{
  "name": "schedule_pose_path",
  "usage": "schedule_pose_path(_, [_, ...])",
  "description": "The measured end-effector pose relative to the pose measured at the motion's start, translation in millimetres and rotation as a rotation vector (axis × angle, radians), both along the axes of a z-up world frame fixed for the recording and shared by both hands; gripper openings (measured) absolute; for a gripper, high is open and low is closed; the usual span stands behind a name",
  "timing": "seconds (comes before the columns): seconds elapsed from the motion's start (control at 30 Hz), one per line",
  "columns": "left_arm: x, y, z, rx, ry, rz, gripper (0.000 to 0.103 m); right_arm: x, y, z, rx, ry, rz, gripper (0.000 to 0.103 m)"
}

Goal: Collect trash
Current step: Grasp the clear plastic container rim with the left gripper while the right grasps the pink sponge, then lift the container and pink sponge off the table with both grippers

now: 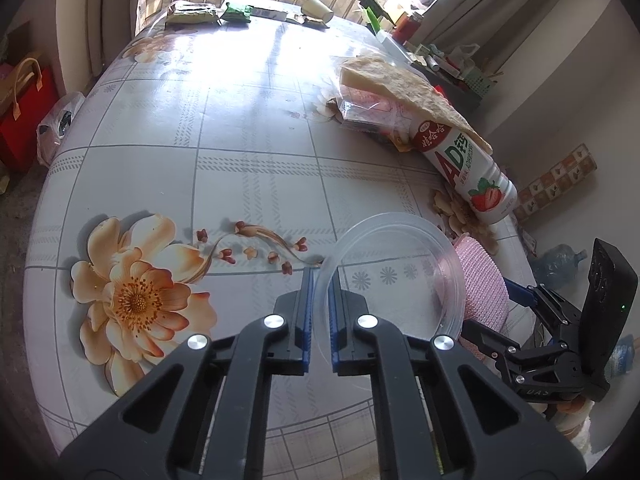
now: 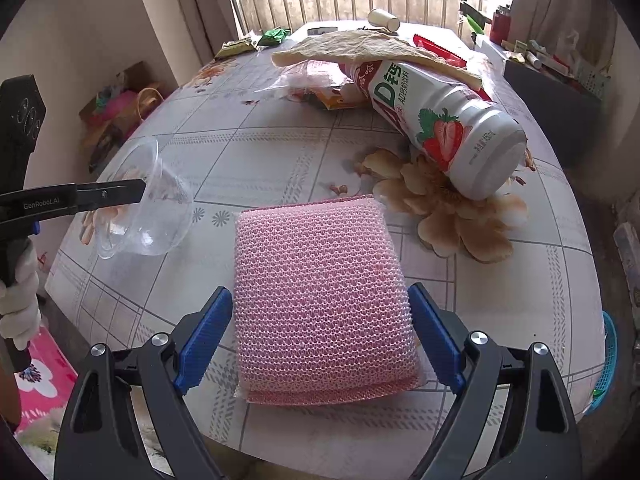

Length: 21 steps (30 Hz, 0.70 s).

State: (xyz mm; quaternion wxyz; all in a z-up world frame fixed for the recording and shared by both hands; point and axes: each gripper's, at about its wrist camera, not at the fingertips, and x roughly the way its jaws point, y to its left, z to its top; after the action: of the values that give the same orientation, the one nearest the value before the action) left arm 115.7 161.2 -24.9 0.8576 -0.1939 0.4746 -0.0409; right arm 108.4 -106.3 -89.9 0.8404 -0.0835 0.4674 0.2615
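My left gripper is shut on the rim of a clear plastic bowl, which is tipped up on its side above the flowered table. The right wrist view shows that same bowl at the left, held by the left gripper. A pink mesh sponge lies flat near the table's front edge. My right gripper stands open astride it, one blue pad close to each side. A white strawberry drink bottle lies on its side beyond the sponge.
A beige flat sheet rests over the bottle and some crumpled wrappers. A paper cup and green packets lie at the far edge by the window. Bags sit on the floor at the left.
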Motion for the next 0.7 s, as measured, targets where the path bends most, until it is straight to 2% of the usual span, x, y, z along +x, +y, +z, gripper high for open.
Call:
schedule_pose_path(0.3, [-1.0, 0.4, 1.9, 0.006, 0.000, -0.004, 0.006, 1.4, -2.0, -2.3, 0.004, 0.014, -0.016, 0.083])
schedule_pose_path(0.33, [-0.8, 0.5, 2.1, 0.006, 0.003, -0.006, 0.011, 1.6, -2.4, -2.2, 0.004, 0.014, -0.019, 0.083])
schedule_pose_path(0.43, [-2.4, 0.9, 4.0, 0.005, 0.000, -0.005, 0.034, 2.6, -3.6, -1.9, 0.007, 0.017, -0.026, 0.082])
schedule_pose_path(0.47, [-3.4, 0.8, 4.9, 0.005, -0.002, -0.005, 0.038, 2.8, -4.1, -2.1, 0.008, 0.018, -0.028, 0.082])
schedule_pose_path(0.7, [-8.5, -0.2, 4.5, -0.014, 0.016, -0.012, 0.038, 4.4, -5.6, -2.5, 0.014, 0.019, -0.040, 0.081])
